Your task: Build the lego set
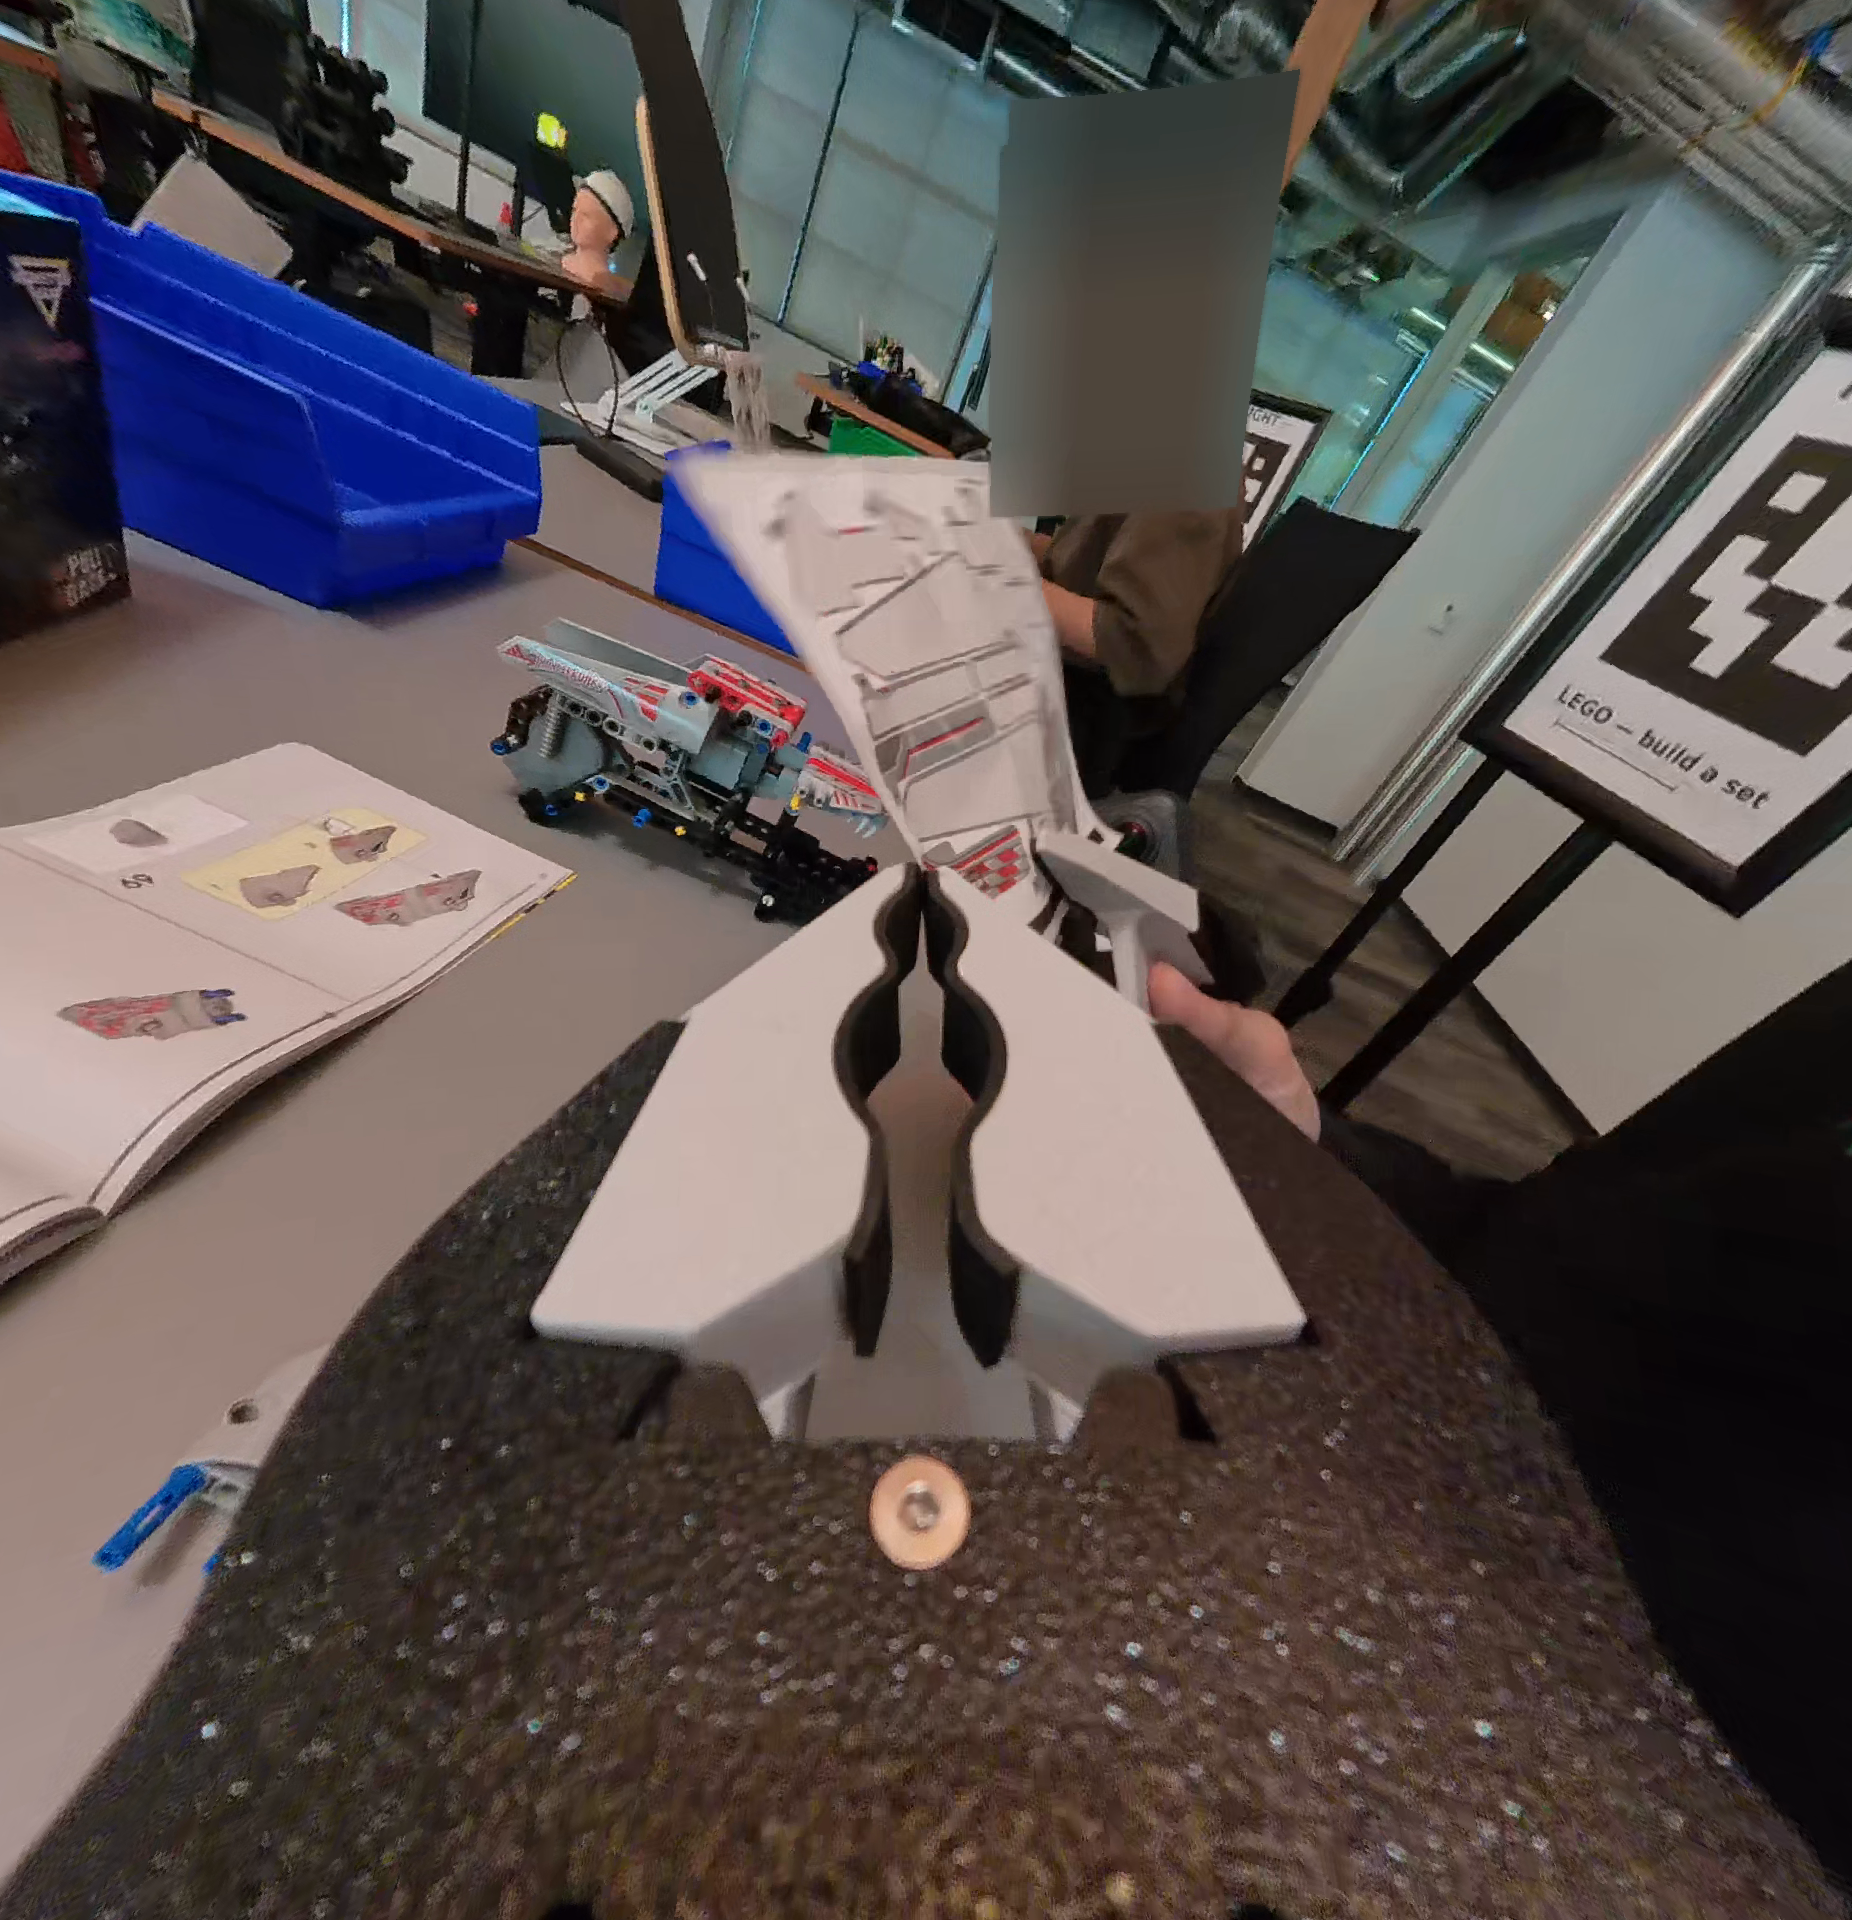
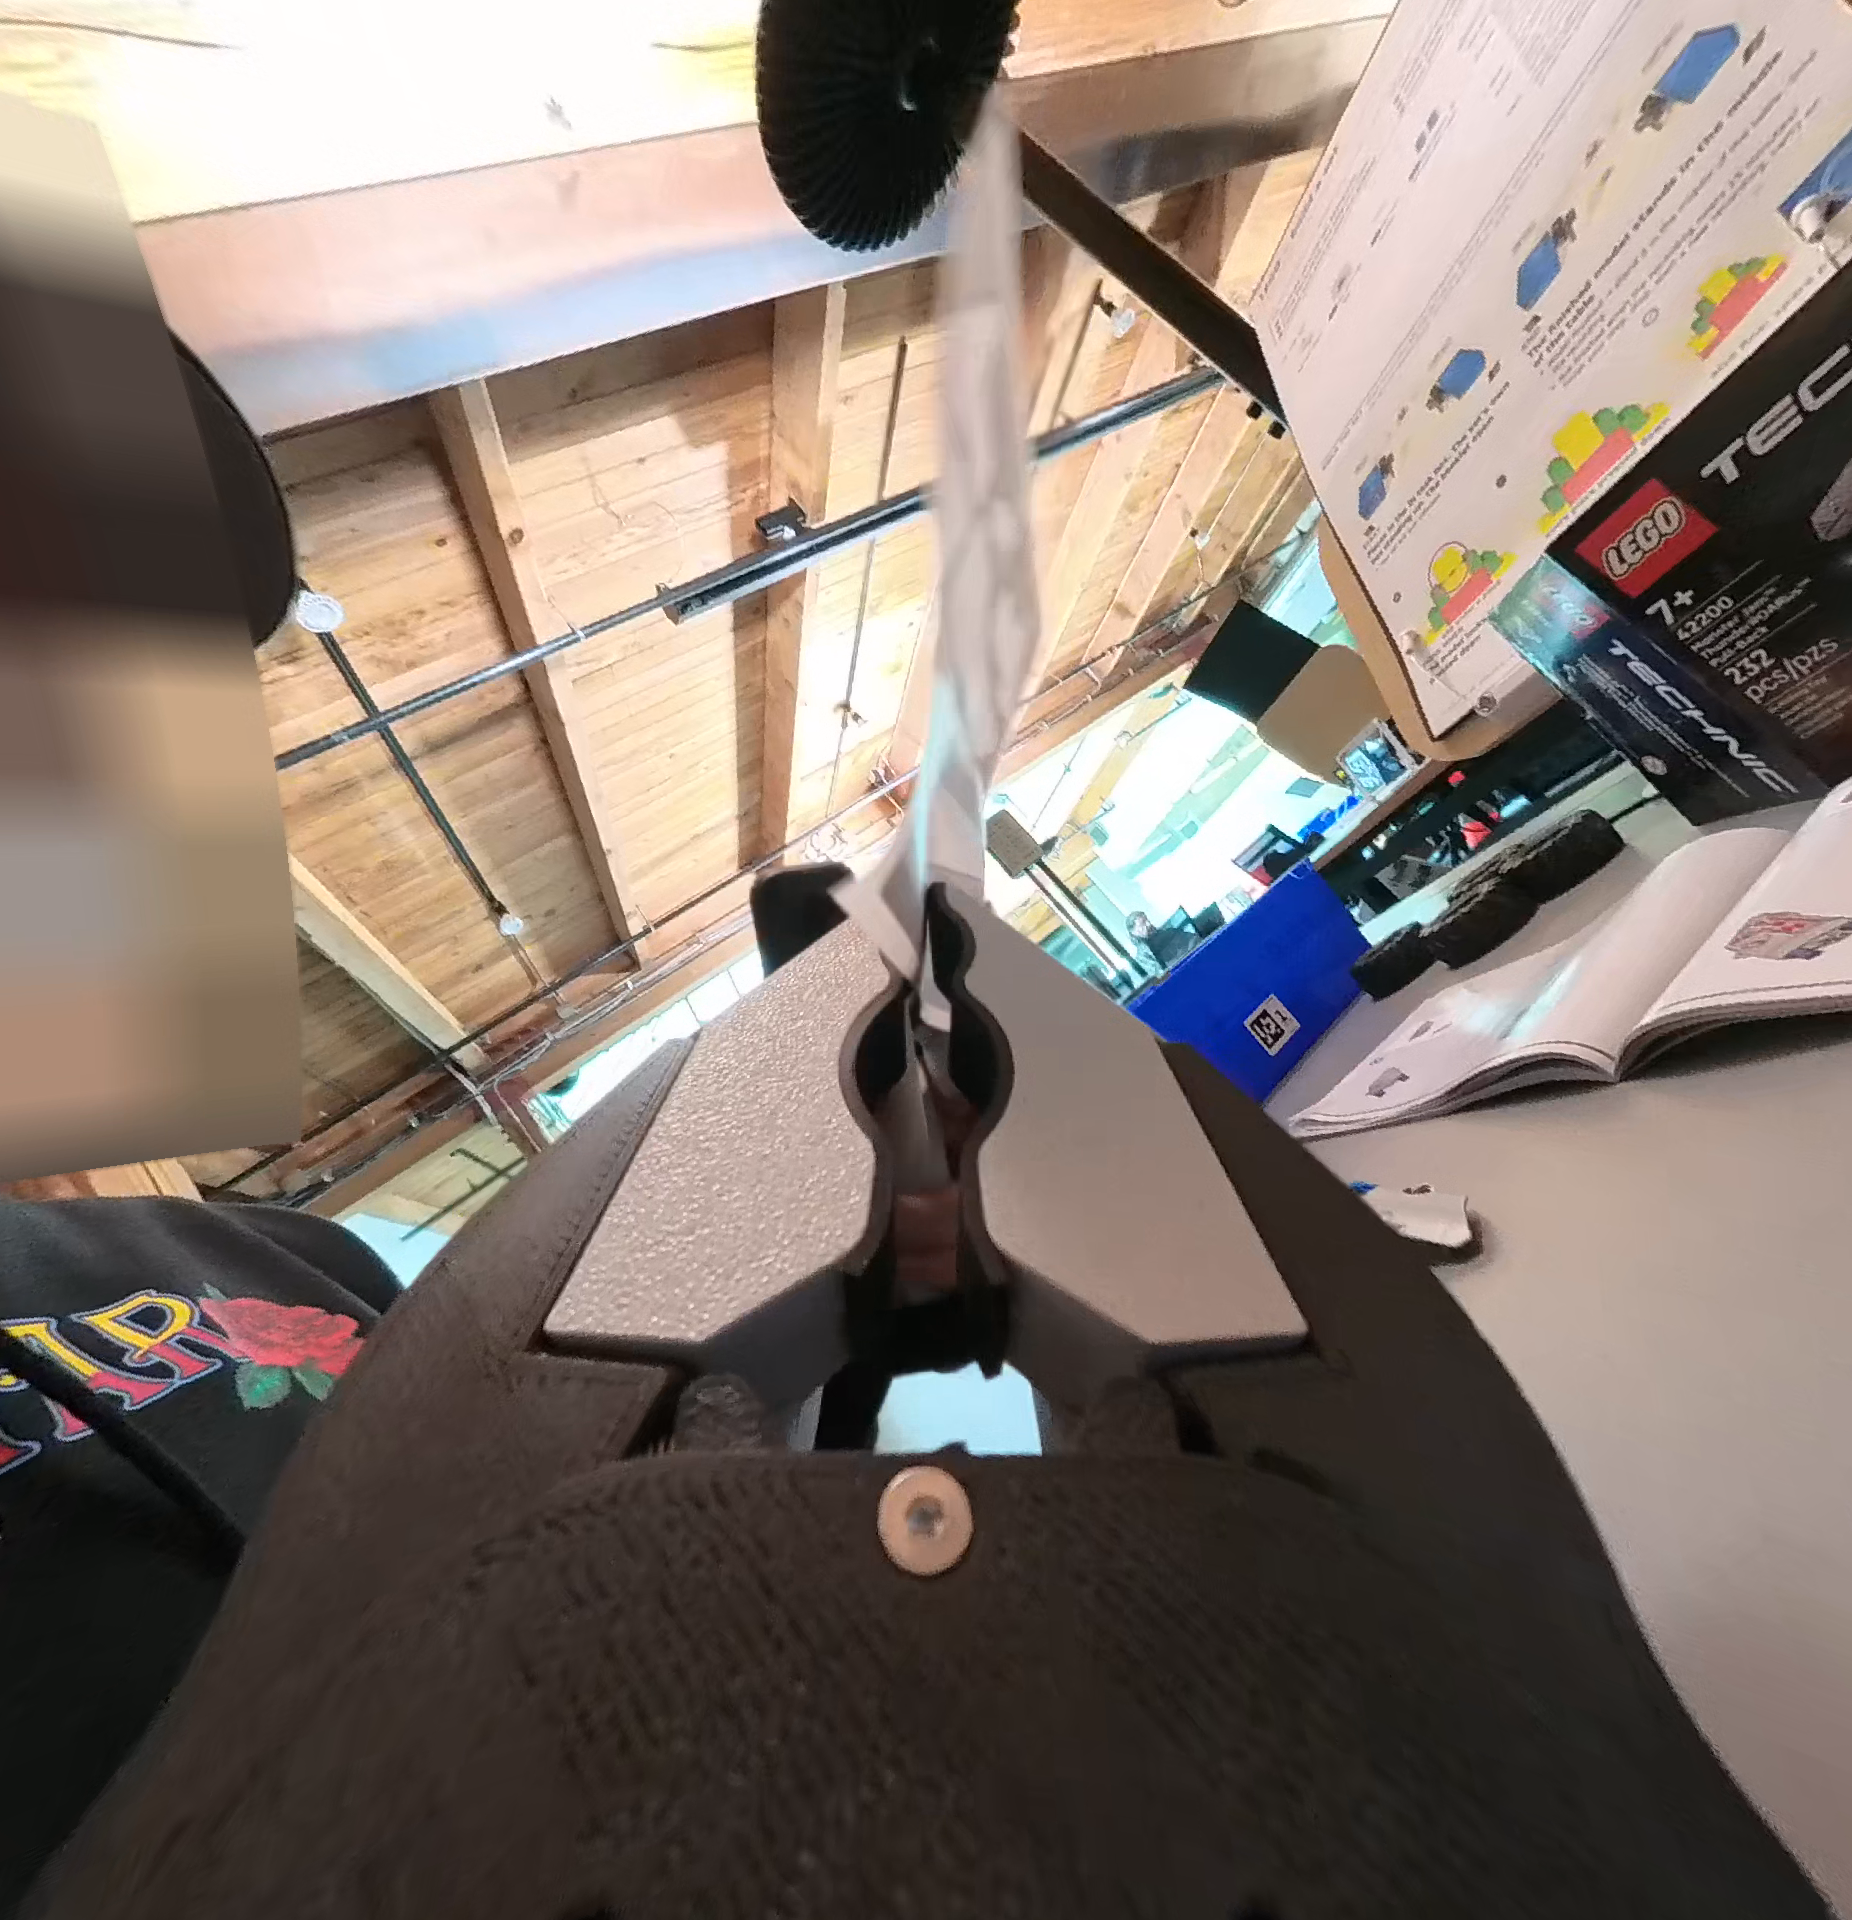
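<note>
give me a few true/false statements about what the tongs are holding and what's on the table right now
1. The left tongs are shut on the sticker sheet. True.
2. The right tongs are open and hold nothing. False: they pinch the same sheet.
3. The instruction booklet is closed. False: it lies open on the grey table.
4. The partly built lego model stands on the table beyond the booklet. True.
5. The bins behind the model are red. False: they are blue.
</note>
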Motion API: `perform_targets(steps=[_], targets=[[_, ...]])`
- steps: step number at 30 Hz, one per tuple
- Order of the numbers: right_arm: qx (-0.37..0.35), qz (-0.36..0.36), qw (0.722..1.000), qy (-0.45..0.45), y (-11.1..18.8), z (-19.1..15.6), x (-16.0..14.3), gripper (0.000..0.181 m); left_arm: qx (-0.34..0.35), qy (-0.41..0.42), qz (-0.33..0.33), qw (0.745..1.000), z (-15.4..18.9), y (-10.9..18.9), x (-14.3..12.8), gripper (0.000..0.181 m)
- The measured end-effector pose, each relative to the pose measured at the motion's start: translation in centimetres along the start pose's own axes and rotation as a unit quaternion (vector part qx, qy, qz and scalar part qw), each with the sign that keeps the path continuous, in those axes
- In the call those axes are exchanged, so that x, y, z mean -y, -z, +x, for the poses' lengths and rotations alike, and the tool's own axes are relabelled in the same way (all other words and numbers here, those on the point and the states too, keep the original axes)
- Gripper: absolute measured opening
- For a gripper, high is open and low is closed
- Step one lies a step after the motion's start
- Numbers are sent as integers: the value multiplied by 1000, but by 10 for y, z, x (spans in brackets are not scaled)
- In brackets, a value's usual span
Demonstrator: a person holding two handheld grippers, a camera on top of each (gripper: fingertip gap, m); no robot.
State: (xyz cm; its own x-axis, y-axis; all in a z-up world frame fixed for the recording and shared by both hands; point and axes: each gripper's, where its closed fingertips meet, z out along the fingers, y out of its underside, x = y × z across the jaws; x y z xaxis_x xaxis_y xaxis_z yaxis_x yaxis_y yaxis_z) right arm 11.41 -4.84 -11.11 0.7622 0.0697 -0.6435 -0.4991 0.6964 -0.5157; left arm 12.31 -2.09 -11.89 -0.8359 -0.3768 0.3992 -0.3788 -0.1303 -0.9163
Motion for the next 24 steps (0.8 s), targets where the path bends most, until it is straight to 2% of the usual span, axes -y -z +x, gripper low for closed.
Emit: perform_targets(steps=[9, 14, 16, 17, 19, 21, 22, 24], targets=[[0, -14, 1000, -7, -1, 2, -7, 0, -37, 85, 17, 996, 1, 4, 5, 0], [-2, -19, 1000, -14, -2, 3, -10, 0, -25, 100, 15, 995, -5, 4, 2, 0], [-13, -16, 1000, -20, -2, 5, -9, 0, -1, 58, 13, 998, -11, 5, 2, 4], [-24, -5, 999, -26, -1, 8, -6, 0, 23, 24, 12, 999, -15, 7, 4, 15], [-46, -1, 998, -43, 1, 15, -5, 0, 81, -82, 26, 993, -18, 15, 17, 21], [-58, -1, 997, -43, 2, 19, -6, 0, 102, -220, 48, 969, 4, 18, 32, 14], [-58, 3, 997, -41, 1, 18, -5, 0, 93, -280, 37, 955, 19, 14, 31, 7], [-48, -5, 998, -37, -2, 12, -7, 0, 83, -333, -31, 939, 29, 3, 13, 22]])
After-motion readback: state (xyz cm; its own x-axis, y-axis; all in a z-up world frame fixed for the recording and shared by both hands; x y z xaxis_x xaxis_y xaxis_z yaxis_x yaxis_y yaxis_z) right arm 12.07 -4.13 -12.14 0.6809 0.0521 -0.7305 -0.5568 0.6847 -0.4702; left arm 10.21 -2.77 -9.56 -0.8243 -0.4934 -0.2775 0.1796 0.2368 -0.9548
